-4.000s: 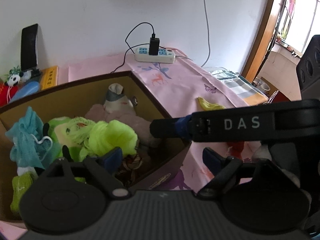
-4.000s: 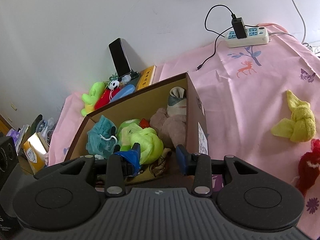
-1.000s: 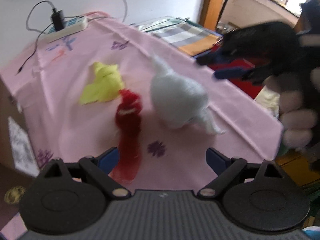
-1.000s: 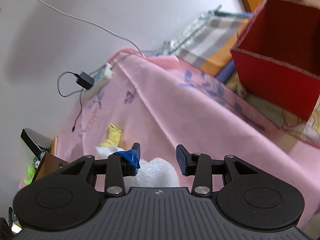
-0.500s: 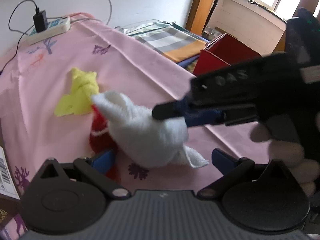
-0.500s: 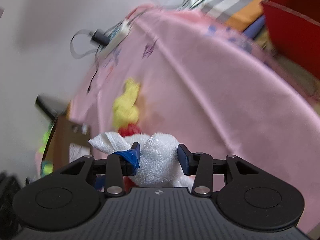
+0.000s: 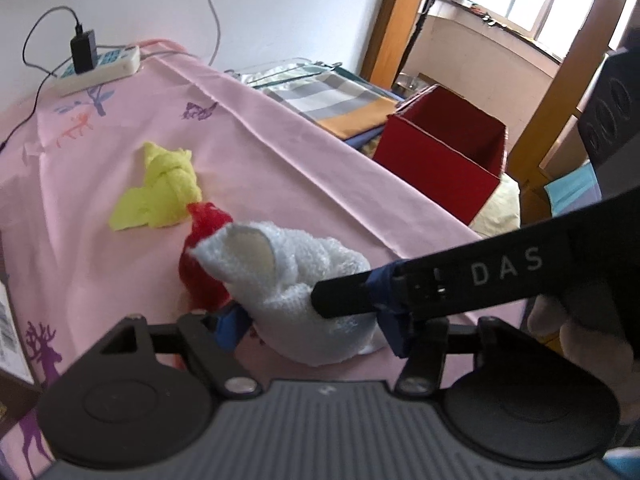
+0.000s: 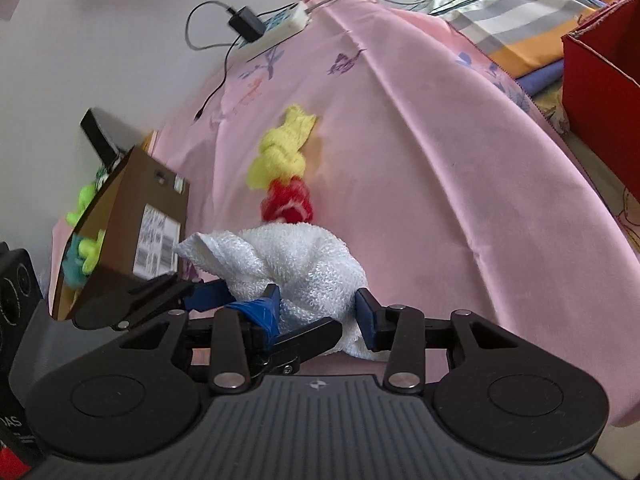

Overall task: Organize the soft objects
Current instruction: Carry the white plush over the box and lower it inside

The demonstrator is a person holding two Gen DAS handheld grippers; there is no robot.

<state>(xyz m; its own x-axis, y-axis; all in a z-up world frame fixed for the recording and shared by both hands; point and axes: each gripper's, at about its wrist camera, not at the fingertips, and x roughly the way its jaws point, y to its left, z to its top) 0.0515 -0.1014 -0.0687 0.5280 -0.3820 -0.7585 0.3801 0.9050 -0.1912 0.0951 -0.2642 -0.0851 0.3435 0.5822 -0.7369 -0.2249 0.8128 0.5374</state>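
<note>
A white towel bundle [image 7: 296,280] [image 8: 304,264] hangs just above the pink tablecloth [image 7: 280,152], gripped from two sides. My right gripper [image 8: 316,316] has the towel between its blue pads, which press on it as the jaws close slightly. One of its fingers [image 7: 344,300] reaches in from the right in the left wrist view. My left gripper [image 7: 312,330] is closing on the same towel, with both pads touching its sides. Its fingers [image 8: 200,298] show at the left in the right wrist view. A red cloth [image 7: 202,256] [image 8: 286,202] and a knotted yellow cloth [image 7: 160,196] [image 8: 280,156] lie behind the towel.
A brown cardboard box [image 8: 132,208] with several soft toys stands at the left. An open red box [image 7: 440,156] [image 8: 600,80] sits past the table's right edge, beside folded striped fabric [image 7: 320,96]. A power strip [image 7: 96,68] with a cable lies by the wall.
The right gripper lifted the white towel off the table and brought it in front of the red cloth. The left gripper's wide jaws have narrowed onto the towel's sides.
</note>
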